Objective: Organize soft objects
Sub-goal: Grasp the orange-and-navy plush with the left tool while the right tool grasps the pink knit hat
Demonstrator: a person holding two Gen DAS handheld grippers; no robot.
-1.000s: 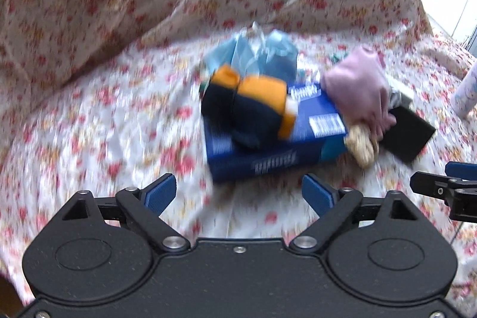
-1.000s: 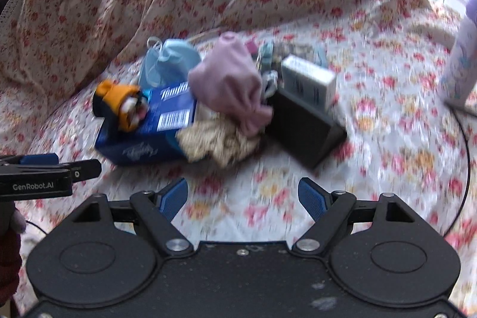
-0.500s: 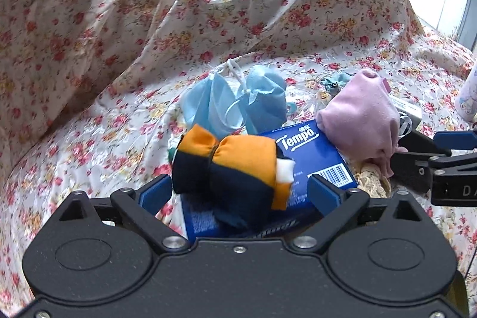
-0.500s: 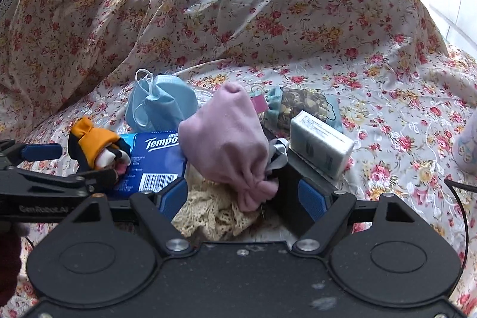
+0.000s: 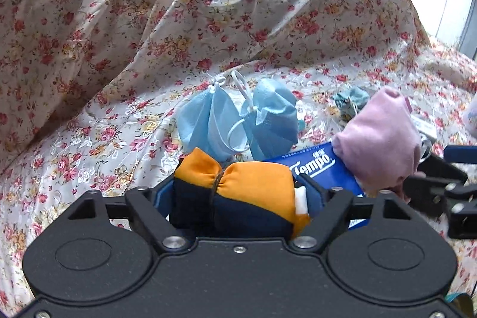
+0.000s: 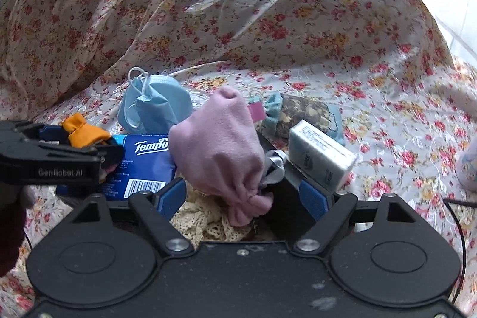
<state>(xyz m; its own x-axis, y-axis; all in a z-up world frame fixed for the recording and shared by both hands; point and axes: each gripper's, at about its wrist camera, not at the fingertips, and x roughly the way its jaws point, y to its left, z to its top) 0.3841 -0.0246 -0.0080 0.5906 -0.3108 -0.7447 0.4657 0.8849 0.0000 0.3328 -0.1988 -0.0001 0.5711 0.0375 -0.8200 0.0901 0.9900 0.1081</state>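
An orange and navy soft toy (image 5: 238,195) lies on a blue Tempo tissue pack (image 5: 322,166). My left gripper (image 5: 240,197) is open with its jaws either side of the toy, touching or nearly so. A pink cloth pouch (image 6: 220,145) rests on a cream lace cloth (image 6: 205,224) and a black box (image 6: 283,198). My right gripper (image 6: 243,194) is open around the pouch's knotted lower end. Two crumpled blue face masks (image 5: 238,124) lie behind the pack.
All sits on a floral cloth (image 6: 372,97) that rises in folds behind. A white wrapped tissue packet (image 6: 322,154) leans on the black box, with a teal patterned pouch (image 6: 301,112) behind it. A pale bottle (image 6: 468,166) stands at the right edge.
Both grippers have moved forward and down into the pile. The left one now straddles the orange toy; the right one straddles the pink pouch. The left jaws have narrowed a little.
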